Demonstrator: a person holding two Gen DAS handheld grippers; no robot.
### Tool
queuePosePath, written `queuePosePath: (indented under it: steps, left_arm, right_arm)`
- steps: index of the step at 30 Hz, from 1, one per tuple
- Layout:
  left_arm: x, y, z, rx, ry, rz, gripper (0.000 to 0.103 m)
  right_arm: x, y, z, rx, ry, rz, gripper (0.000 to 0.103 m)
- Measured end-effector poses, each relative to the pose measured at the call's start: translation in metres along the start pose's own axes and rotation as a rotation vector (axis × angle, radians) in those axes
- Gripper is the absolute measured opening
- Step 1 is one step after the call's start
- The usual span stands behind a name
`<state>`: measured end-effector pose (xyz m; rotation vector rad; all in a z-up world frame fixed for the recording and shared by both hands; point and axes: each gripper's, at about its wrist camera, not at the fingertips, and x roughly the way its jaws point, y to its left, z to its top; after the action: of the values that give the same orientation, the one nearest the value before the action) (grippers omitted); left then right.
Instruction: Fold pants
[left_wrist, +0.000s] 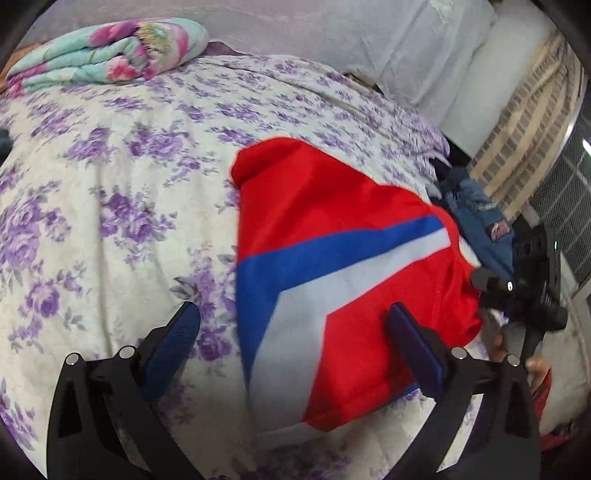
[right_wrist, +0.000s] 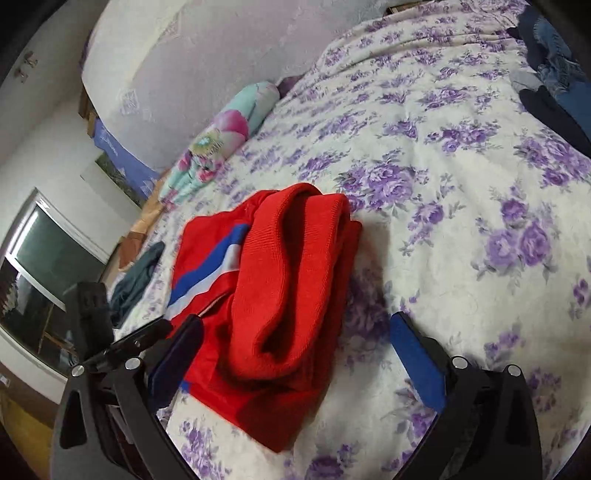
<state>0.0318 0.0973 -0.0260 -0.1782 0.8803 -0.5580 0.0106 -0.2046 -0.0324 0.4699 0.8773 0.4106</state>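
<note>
The red pants (left_wrist: 332, 236) with a blue and white stripe lie folded in a compact bundle on the floral bedspread (left_wrist: 110, 184). In the right wrist view the pants (right_wrist: 280, 288) show a thick ribbed red end on top. My left gripper (left_wrist: 295, 332) is open and empty, just above the pants' near edge. My right gripper (right_wrist: 295, 339) is open and empty, its fingers on either side of the bundle's near end. The right gripper also shows in the left wrist view (left_wrist: 517, 291), at the pants' right edge.
A folded teal and pink floral blanket (left_wrist: 110, 51) lies at the far side of the bed. A heap of blue denim clothes (left_wrist: 476, 210) lies at the bed's right edge, also in the right wrist view (right_wrist: 554, 74). A dark teal garment (right_wrist: 136, 273) lies to the left.
</note>
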Motion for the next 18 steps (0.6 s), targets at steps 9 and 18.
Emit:
queuePosePath:
  steps: [9,18]
  left_arm:
    - [0.005,-0.004,0.002,-0.013,-0.003,-0.030,0.098]
    - [0.012,-0.011,0.004,0.016,0.033,-0.086,0.098]
  right_arm:
    - [0.015,-0.008,0.025,0.082,0.035,0.079,0.100]
    - [0.021,-0.007,0.031,0.076,0.145,0.133,0.100]
